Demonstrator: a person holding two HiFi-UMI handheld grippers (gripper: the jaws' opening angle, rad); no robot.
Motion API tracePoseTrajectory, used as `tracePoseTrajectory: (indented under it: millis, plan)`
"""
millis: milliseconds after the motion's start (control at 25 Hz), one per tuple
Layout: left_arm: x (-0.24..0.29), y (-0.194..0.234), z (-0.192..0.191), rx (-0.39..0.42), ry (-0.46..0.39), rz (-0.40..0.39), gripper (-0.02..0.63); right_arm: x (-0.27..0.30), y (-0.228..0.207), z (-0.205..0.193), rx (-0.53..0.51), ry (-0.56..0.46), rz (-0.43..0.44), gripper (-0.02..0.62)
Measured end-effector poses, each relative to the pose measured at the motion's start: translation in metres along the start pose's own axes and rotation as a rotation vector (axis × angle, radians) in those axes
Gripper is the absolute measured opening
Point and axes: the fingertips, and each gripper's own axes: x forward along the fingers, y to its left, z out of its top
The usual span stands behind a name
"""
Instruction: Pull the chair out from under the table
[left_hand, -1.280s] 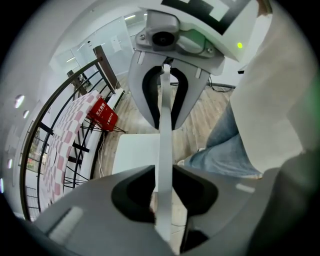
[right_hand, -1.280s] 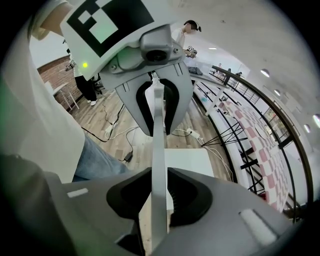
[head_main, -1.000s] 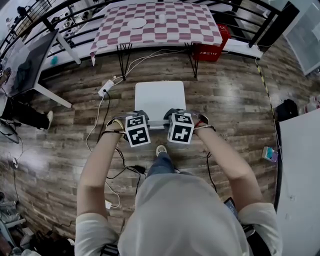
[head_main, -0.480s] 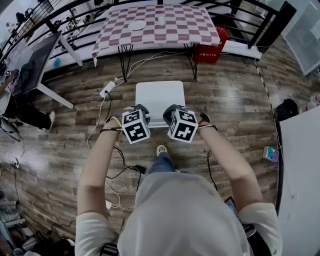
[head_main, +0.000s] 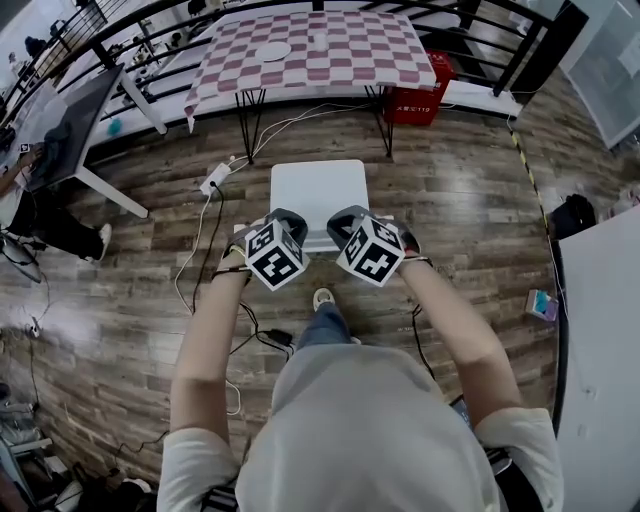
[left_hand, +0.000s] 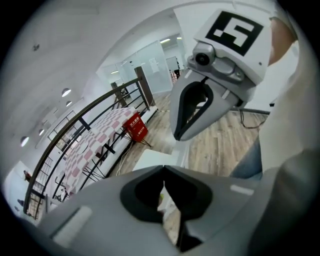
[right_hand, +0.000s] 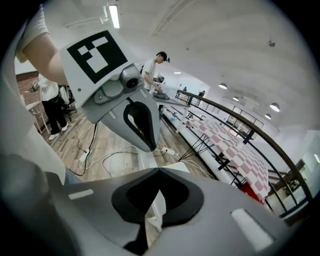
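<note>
Wood-plank floor (head_main: 470, 210) ran grey-brown right across the room, with white cables trailing over it to a power strip (head_main: 212, 178). A black railing (head_main: 545, 45) closed off the far side, and a red crate (head_main: 420, 100) sat just in front of it. At the left stood a white-legged desk (head_main: 65, 130) with a dark top, and at the right edge a white worktop (head_main: 605, 340). Overhead the ceiling (right_hand: 210, 35) was white, a strip light (right_hand: 114, 16) and round lamps (right_hand: 274, 107) were lit, and there were glass partitions (left_hand: 150, 60) at the back.
</note>
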Motion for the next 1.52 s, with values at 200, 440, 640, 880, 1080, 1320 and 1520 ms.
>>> tracePoseTrajectory:
  millis: [200,440,640,880,1080,1320,1520]
  plan:
    - [-0.004,0.0,0.008,-0.169,-0.122,0.037,0.011,-0.01,-0.005,0.007,0.07,-0.08,-0.081,-0.002]
    - [-0.018,0.012,0.018,-0.368,-0.282,0.144,0.011,-0.02,-0.014,0.012,0.185,-0.169,-0.158,-0.002]
    - [-0.029,0.016,0.026,-0.511,-0.382,0.191,0.011,-0.03,-0.015,0.013,0.286,-0.224,-0.205,-0.002]
    - [-0.036,0.012,0.032,-0.605,-0.451,0.203,0.011,-0.048,-0.017,0.018,0.393,-0.315,-0.275,-0.002]
    - [-0.046,0.01,0.037,-0.637,-0.489,0.226,0.011,-0.057,-0.019,0.017,0.451,-0.369,-0.314,-0.002]
    - [-0.051,0.002,0.04,-0.656,-0.509,0.233,0.011,-0.06,-0.012,0.013,0.506,-0.386,-0.312,-0.002]
    - [-0.055,0.001,0.046,-0.664,-0.528,0.241,0.011,-0.068,-0.009,0.017,0.533,-0.417,-0.324,-0.003]
